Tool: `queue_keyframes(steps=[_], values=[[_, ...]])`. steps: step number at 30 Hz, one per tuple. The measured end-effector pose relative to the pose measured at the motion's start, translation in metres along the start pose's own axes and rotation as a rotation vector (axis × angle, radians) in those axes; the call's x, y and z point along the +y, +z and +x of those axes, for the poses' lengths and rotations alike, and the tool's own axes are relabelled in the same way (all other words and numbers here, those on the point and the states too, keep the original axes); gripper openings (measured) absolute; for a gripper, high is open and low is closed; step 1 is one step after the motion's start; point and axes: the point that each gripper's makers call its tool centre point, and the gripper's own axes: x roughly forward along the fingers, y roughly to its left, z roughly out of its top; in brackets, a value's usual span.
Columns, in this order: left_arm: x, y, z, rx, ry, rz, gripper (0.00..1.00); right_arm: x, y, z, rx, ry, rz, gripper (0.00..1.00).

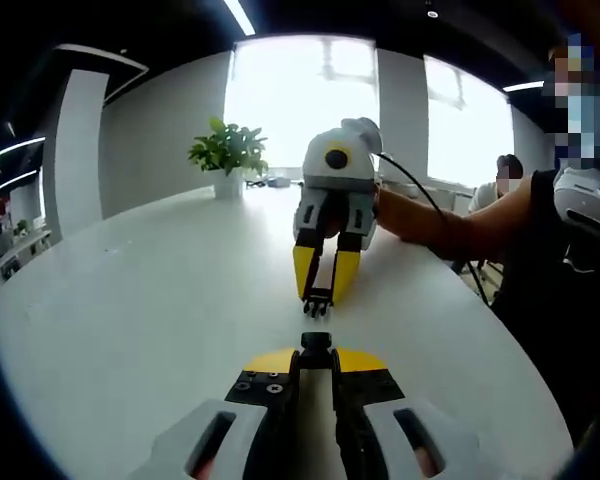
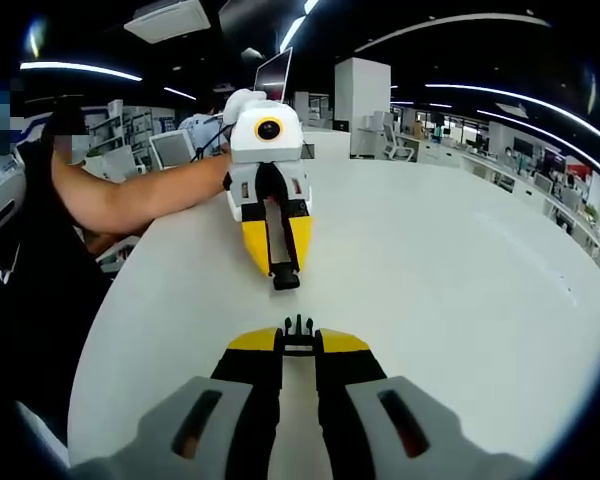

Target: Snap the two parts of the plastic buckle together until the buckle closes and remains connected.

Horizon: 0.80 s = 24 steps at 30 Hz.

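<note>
Two buckle halves, two grippers, one white table (image 1: 130,320).

In the left gripper view, the left gripper (image 1: 316,345) rises from the bottom with its yellow-tipped jaws drawn narrow around a black socket half of the buckle (image 1: 316,341), which pokes out past the tips. Facing it across a short stretch of bare tabletop, the right gripper (image 1: 318,298) points back toward the camera, jaws likewise pinched close on the pronged half of the buckle (image 1: 317,303). The two halves sit tip to tip, near each other but apart, roughly in line.

The right gripper view gives the same meeting from the other side: the right gripper (image 2: 298,343) at the bottom clamps the pronged half (image 2: 298,328), its thin black tines standing up between the yellow tips, and the left gripper (image 2: 284,272) comes in from above holding the socket half (image 2: 285,280), a blocky black end. White table shows between the two pieces (so they are not yet joined).

One person's forearm (image 2: 145,195) reaches along the left of this view to the left gripper; in the left gripper view an arm (image 1: 450,225) reaches in from the right.

The table is broad and rounded, its curved edge (image 2: 90,350) passing just left of the grippers in the right gripper view, while to the right bare white surface spreads out. One potted plant (image 1: 228,155) stands at the far side, well apart from the grippers. A monitor (image 2: 271,75) sits beyond the table's far end.
</note>
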Motion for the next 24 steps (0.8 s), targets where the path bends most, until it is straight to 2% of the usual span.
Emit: queue_keyframes(steps=[16,24], values=[[-0.0024,0.0032,-0.0002,-0.017,-0.001,0.004,0.11,0.0018,0.0031,0.0008,-0.024,0.007,-0.004,0.11],[-0.0027,0.0016,0.0006,-0.001,-0.001,0.011,0.11,0.0016,0.0028,0.0014,-0.024,0.007,-0.009,0.11]])
